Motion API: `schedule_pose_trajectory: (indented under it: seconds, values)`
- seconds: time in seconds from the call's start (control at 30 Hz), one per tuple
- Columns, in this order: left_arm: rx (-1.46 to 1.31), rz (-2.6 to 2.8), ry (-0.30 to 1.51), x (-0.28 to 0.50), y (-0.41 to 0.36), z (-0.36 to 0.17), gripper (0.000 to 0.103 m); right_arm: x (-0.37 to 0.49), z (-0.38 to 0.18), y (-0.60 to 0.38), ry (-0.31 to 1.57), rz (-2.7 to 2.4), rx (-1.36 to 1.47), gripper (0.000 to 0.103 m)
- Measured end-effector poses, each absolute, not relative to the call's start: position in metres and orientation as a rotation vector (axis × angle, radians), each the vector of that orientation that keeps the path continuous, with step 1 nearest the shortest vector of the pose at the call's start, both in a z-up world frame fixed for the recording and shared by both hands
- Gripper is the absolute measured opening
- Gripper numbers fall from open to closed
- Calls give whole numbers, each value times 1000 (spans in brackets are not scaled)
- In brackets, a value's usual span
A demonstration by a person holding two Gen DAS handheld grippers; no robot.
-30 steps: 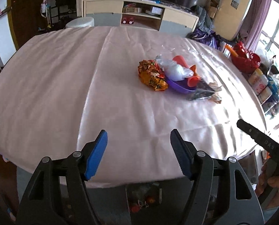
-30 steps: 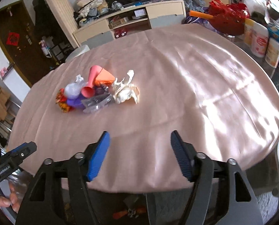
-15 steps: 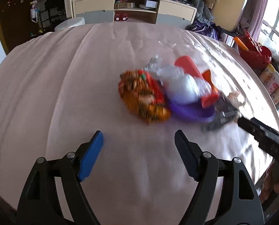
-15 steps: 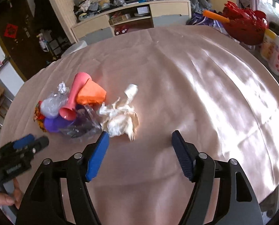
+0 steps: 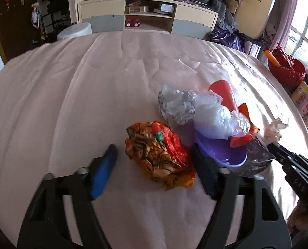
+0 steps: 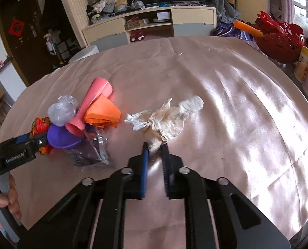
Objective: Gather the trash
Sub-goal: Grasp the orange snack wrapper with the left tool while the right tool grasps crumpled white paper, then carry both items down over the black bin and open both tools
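A trash pile lies on the pink-clothed table (image 5: 71, 95). My left gripper (image 5: 154, 157) is open, its jaws on either side of an orange-red crumpled snack wrapper (image 5: 160, 157). Behind it are a purple bowl (image 5: 224, 151), a clear plastic bag (image 5: 214, 116), a crumpled grey paper (image 5: 176, 108) and a pink cup (image 6: 91, 108). My right gripper (image 6: 155, 147) is shut on the near end of a crumpled white tissue (image 6: 164, 120). An orange paper (image 6: 103, 113) and clear plastic packaging (image 6: 93, 151) lie left of it.
A red basket (image 6: 278, 41) and bottles (image 6: 307, 70) stand off the table's right edge. A low cabinet (image 5: 145, 18) stands beyond the far edge. The left gripper also shows in the right wrist view (image 6: 15, 153), beside the bowl.
Both grippers moved forward to the pile. The right gripper closed on the white tissue. The left gripper's jaws came around the orange wrapper and narrowed slightly.
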State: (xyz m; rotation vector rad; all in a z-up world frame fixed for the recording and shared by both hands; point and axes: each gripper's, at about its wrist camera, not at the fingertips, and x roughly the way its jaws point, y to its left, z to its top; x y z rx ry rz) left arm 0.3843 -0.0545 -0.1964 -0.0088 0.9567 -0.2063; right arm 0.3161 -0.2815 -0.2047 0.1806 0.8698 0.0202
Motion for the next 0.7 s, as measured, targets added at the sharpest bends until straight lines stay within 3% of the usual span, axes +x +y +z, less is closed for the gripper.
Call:
schedule_pose_trajectory:
  seconds: [0.03,0.33,0.7]
  values:
    - [1,-198,951,385,-55,-196,51,315,-205,-282,869,22,182,10]
    - [11,-183,958,359,-48,-195,42,293,-204,-281,891,20,182,9]
    - [-37,-215,928,262,-33,-155,40,217,-170,-272,853,99,207,8]
